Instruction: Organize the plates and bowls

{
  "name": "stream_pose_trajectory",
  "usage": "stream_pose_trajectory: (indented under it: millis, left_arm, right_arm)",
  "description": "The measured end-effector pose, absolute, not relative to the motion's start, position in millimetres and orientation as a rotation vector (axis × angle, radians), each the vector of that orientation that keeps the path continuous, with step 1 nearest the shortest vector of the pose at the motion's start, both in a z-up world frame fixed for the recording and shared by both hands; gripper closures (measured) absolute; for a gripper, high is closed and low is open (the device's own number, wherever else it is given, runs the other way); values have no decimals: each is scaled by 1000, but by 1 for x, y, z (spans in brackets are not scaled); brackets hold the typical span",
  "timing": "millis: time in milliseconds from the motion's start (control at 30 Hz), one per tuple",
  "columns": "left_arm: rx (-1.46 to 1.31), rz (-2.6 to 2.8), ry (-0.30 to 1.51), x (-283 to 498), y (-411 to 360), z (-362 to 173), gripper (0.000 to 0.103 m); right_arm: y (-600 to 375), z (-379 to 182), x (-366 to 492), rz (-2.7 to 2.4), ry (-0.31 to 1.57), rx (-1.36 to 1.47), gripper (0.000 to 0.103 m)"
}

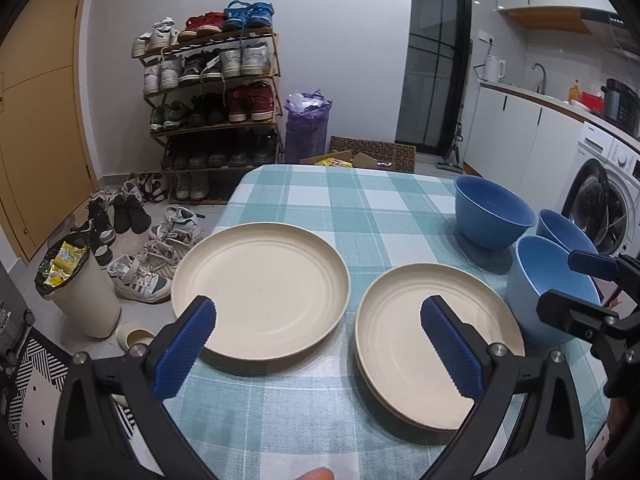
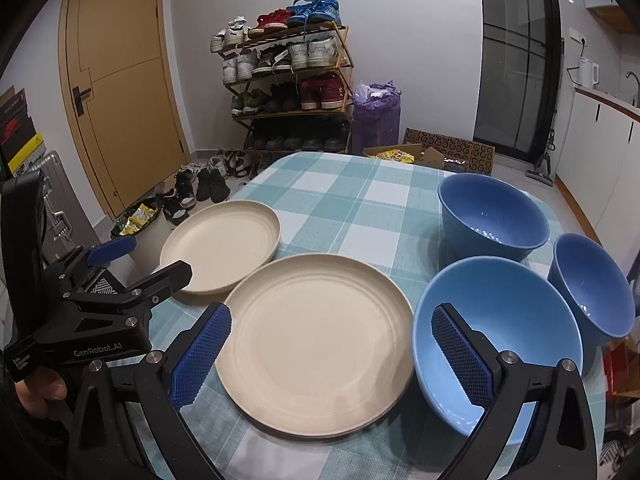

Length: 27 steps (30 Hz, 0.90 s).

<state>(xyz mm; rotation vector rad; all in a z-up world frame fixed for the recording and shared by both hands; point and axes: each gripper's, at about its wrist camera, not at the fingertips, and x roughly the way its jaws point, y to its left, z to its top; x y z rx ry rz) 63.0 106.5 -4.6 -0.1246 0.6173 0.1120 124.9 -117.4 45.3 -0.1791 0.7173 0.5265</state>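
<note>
Two cream plates lie on the checked tablecloth: a left plate [image 1: 260,288] [image 2: 224,244] and a right plate [image 1: 436,340] [image 2: 320,340] that seems to rest on another plate. Three blue bowls stand at the right: a light blue near bowl [image 1: 548,280] [image 2: 496,340], a far bowl [image 1: 492,212] [image 2: 492,216] and a right bowl [image 1: 564,232] [image 2: 592,284]. My left gripper [image 1: 316,344] is open and empty, above the gap between the plates. My right gripper [image 2: 332,360] is open and empty, over the right plate and the near bowl's rim.
The table [image 1: 320,200] has its left edge beside a floor strewn with shoes [image 1: 140,276] and a waste bin [image 1: 80,292]. A shoe rack [image 1: 212,100] stands behind. A washing machine [image 1: 604,200] and kitchen counter are at the right.
</note>
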Motion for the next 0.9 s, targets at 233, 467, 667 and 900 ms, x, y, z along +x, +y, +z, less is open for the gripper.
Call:
stream_pose_trajectory:
  millis: [233, 467, 667, 900]
  left_arm:
    - [-136, 171, 613, 65, 121, -6, 0]
    - [-139, 200, 601, 73, 133, -5, 0]
    - [-153, 248, 588, 77, 149, -1, 0]
    - [-185, 286, 594, 81, 169, -4, 0]
  right_arm:
    - [-108, 55, 134, 552, 707, -161, 1]
    - [-95, 55, 144, 571, 712, -172, 1]
    - [-85, 59, 154, 571, 719, -169, 1]
    - [-73, 64, 164, 564, 719, -189, 1]
